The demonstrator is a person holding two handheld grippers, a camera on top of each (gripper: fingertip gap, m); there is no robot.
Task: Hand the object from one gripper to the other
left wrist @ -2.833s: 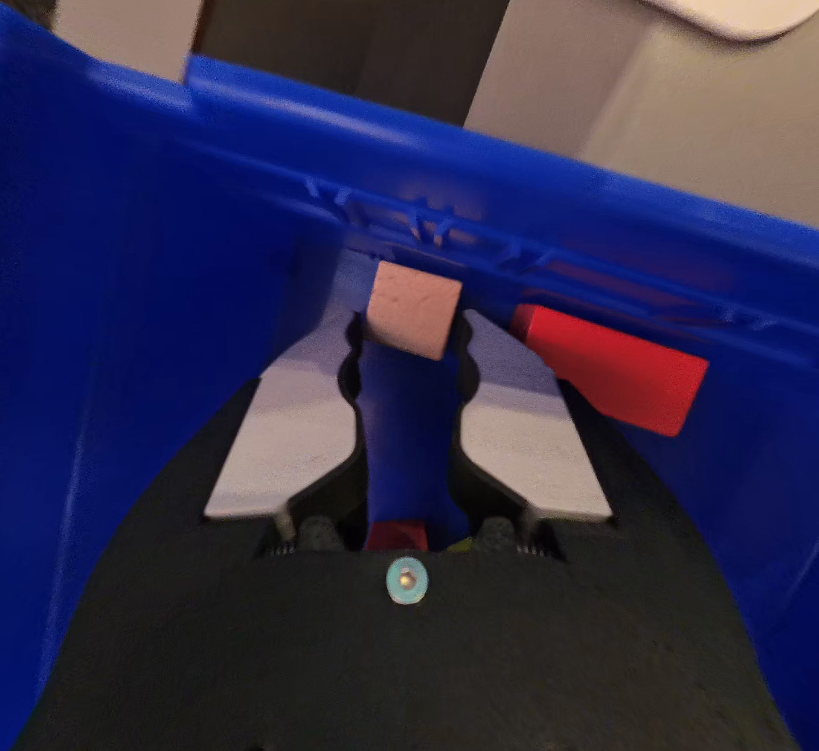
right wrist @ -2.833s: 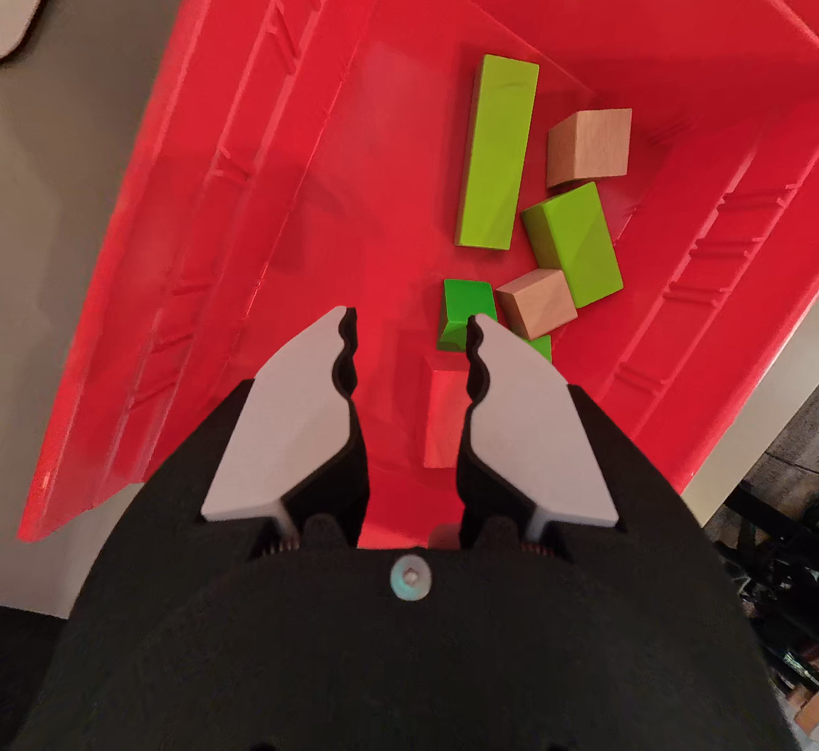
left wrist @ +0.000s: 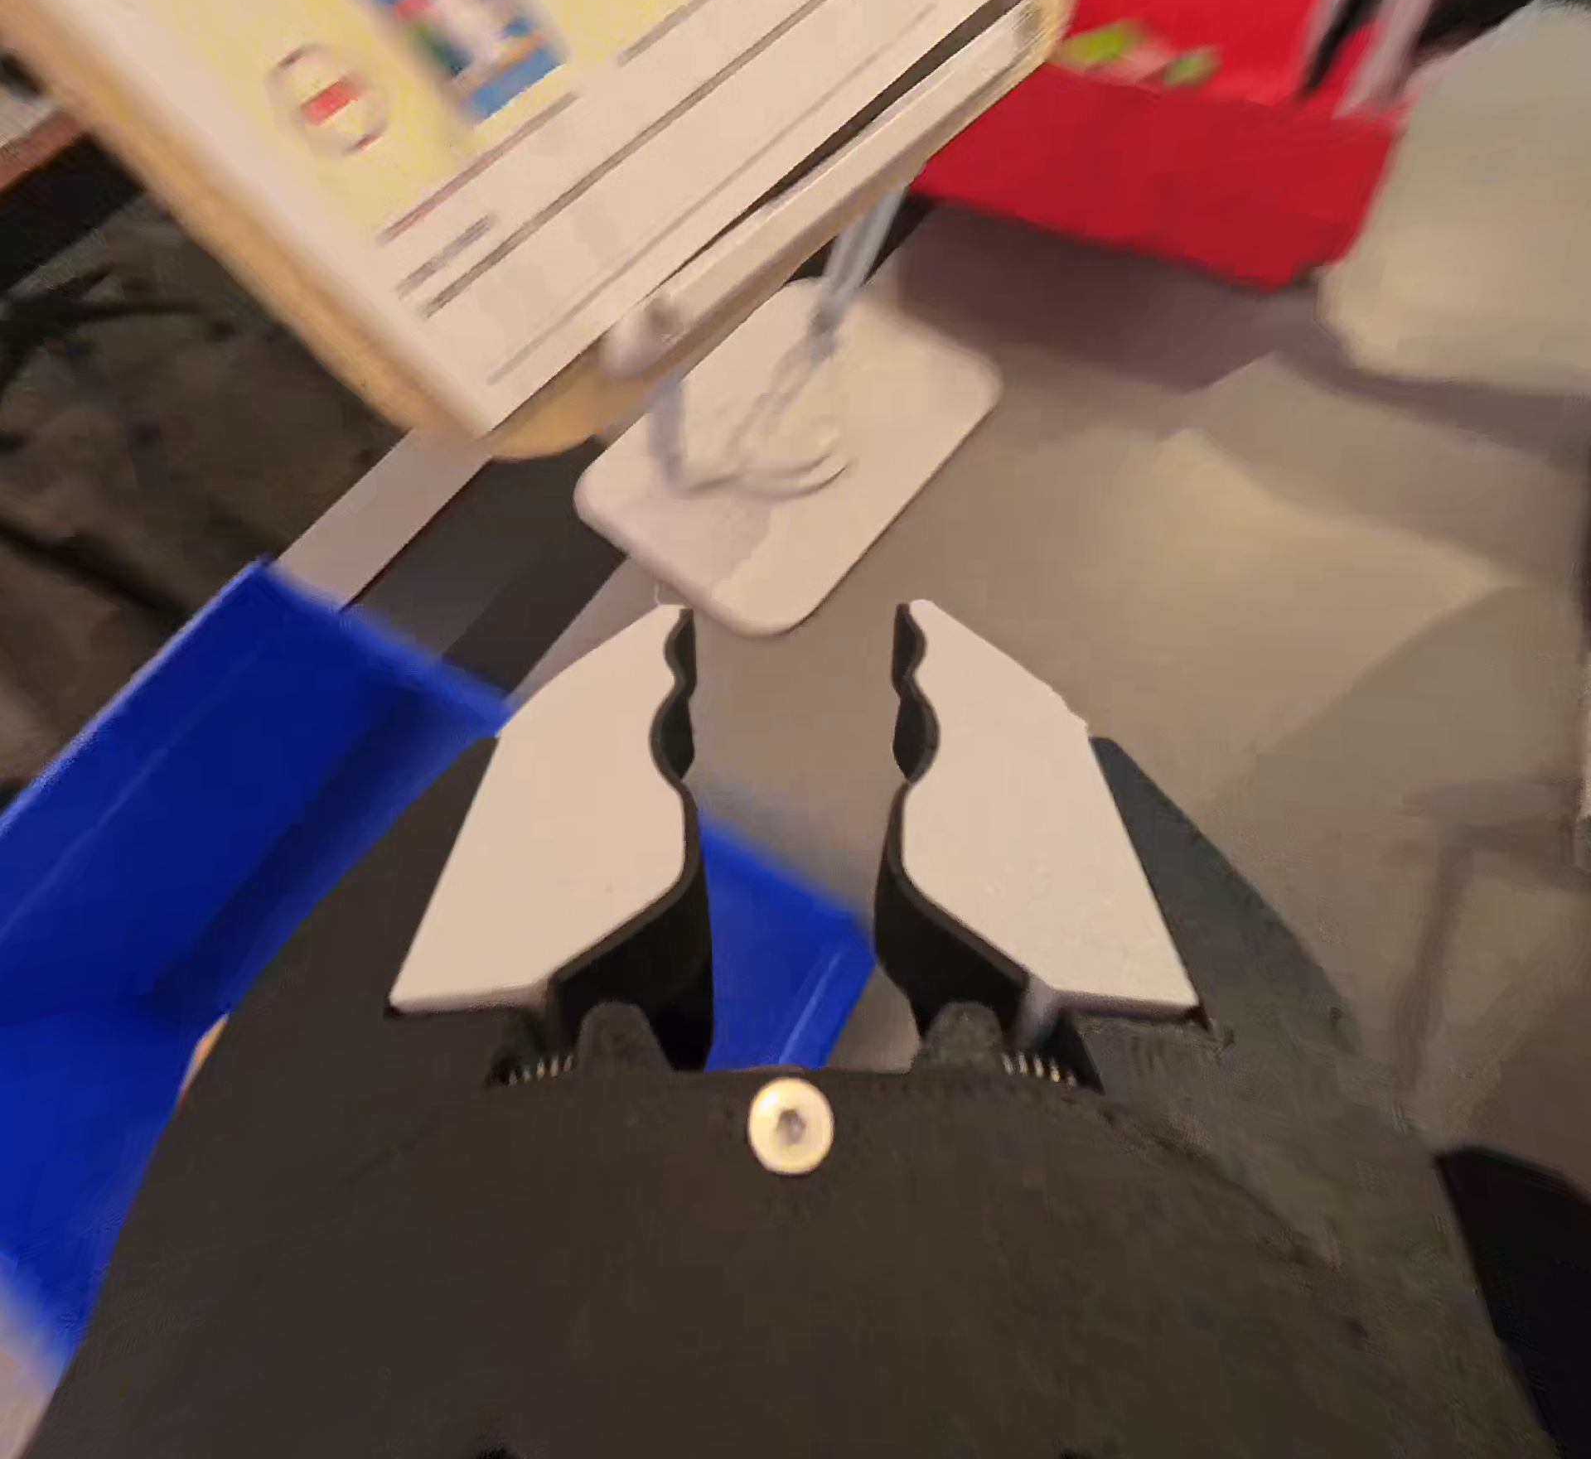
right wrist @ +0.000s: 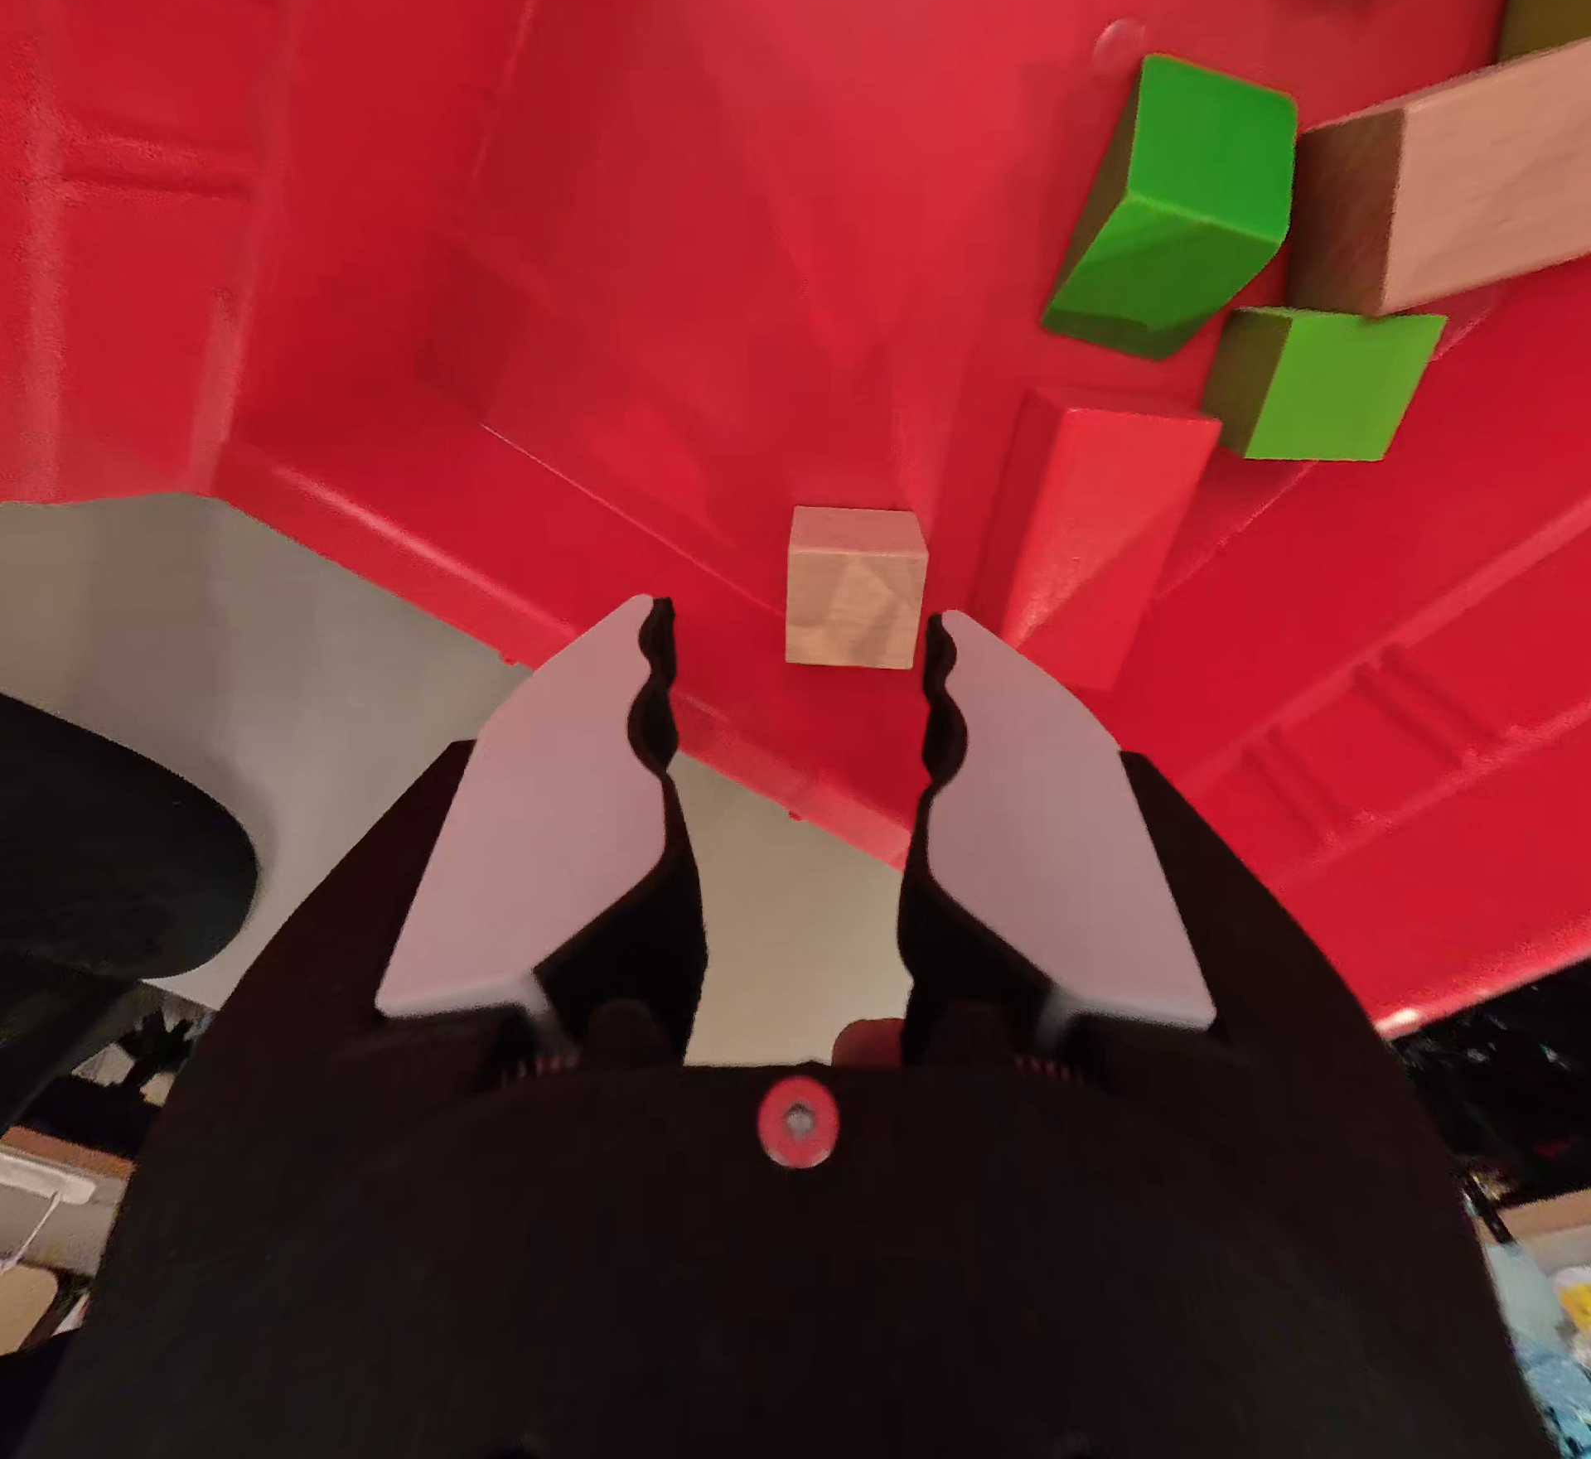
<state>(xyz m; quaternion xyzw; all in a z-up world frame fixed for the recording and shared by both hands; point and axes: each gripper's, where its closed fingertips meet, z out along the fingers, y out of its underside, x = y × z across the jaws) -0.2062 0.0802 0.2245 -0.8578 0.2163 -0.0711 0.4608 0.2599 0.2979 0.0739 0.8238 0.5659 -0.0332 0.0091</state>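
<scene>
The red bin fills most of the right wrist view, and the small wooden cube rests on its floor near the low wall, just ahead of the right claw. That claw is spread with nothing between its tips; the cube sits beyond them, closer to the right tip, and no pad presses on it. The left claw is likewise spread and bare, hanging above the grey desk with the blue bin at its lower left.

Judging from this, the cube looks already set down in the red bin, so the main risk is on the way out. If the right claw swings sideways, its right tip could clip the cube and knock it against the red block standing just beside it, or tip it. The green blocks and the long wooden block lie farther off and seem safe. The left wrist view is heavily smeared, which suggests fast motion; the left claw is near the white stand base under a tilted screen, and a careless sweep could strike the stand or the blue bin's rim.

The screen carries coloured pictures and lines of writing, all too blurred to read; no brand or label shows on the bins or blocks
</scene>
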